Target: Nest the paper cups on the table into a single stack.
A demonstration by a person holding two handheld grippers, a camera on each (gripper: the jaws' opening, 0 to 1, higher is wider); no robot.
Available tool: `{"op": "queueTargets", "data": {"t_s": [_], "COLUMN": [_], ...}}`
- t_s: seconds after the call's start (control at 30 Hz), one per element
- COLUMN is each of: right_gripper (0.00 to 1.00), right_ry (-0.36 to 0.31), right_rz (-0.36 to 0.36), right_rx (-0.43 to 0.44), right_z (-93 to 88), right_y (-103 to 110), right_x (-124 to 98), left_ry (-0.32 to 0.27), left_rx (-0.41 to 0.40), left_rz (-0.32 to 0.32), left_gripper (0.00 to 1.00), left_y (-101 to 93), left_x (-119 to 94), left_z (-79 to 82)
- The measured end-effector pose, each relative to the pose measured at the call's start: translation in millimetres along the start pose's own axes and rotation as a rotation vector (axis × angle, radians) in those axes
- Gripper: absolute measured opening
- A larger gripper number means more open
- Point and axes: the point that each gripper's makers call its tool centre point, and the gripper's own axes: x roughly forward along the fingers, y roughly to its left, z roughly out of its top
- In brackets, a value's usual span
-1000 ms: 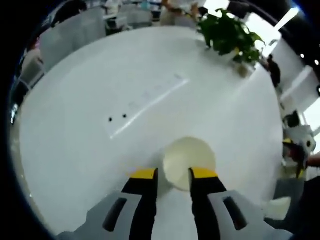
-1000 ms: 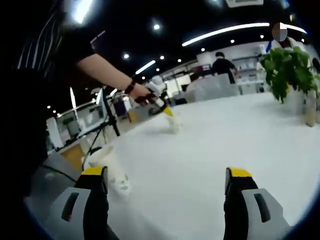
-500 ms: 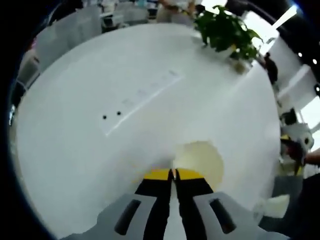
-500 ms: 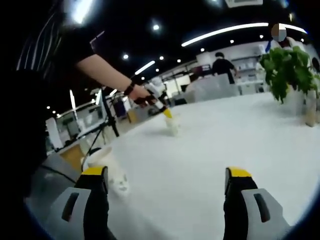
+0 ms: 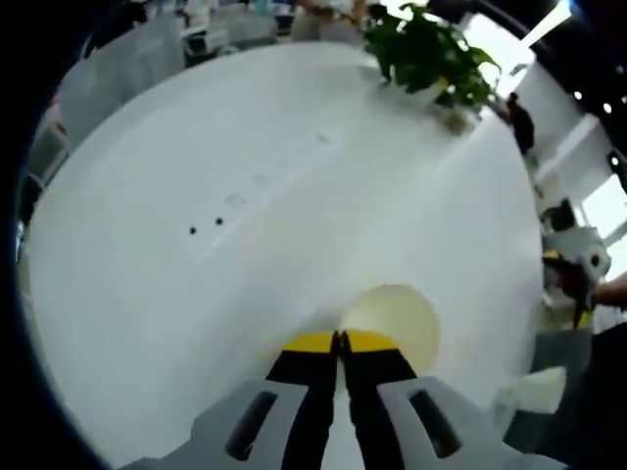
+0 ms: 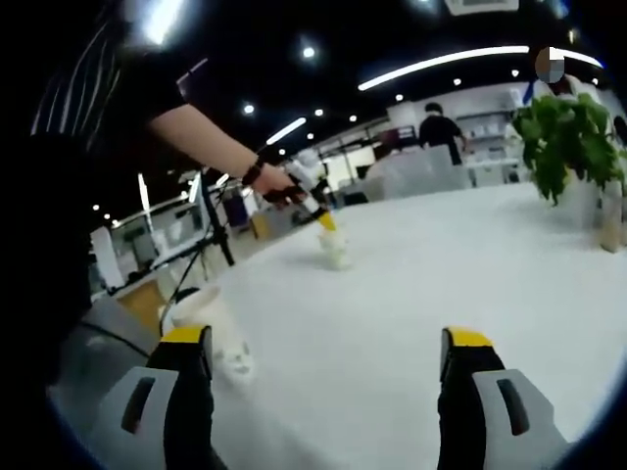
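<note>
The left gripper (image 5: 339,340) is pinching the paper cup (image 5: 394,321) by its rim (thin paper, likely crumpling or slipping); the right gripper (image 6: 328,350) is hanging released over the desk (image 6: 509,255).

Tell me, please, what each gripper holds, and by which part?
The left gripper pinches a paper cup by its rim; the right gripper is open, holding nothing.

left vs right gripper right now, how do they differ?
The left gripper has its jaws closed together, pinching the rim of a paper cup; the right gripper has its jaws spread wide with nothing between them. The left one looks down on the white table; the right one looks across it. Both have yellow-tipped black jaws.
</note>
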Motion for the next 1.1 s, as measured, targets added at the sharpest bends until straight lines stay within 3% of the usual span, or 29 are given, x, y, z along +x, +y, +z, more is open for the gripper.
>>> {"op": "queueTargets", "data": {"t_s": [0.3,0.57,0.93,1.1], "right_gripper": [0.95,0.97,0.99,0.99], "right_ry": [0.004,0.001,-0.009,-0.023], "right_rz": [-0.004,0.014,0.031,0.032], "right_rx": [-0.019,-0.054,-0.104,-0.121], "right_z": [3.8,14.2,30.1,39.4], "right_y": [-0.7,7.6,16.6,18.8], "right_x": [1.1,-1.6,-9.2,-12.5], "left_ry": [0.047,0.033,0.013,0.030], "left_rx": [0.078,0.161,0.209,0.278], "left_rz": [-0.004,-0.006,-0.042,-0.055], "left_gripper": [0.00,0.00,0.00,0.00], "left_y": [-14.8,-34.8,-77.3,-103.5], "left_x": [-21.7,-50.2,-94.2,-118.3], "left_z": [-6.6,1.8,9.5,12.9]}}
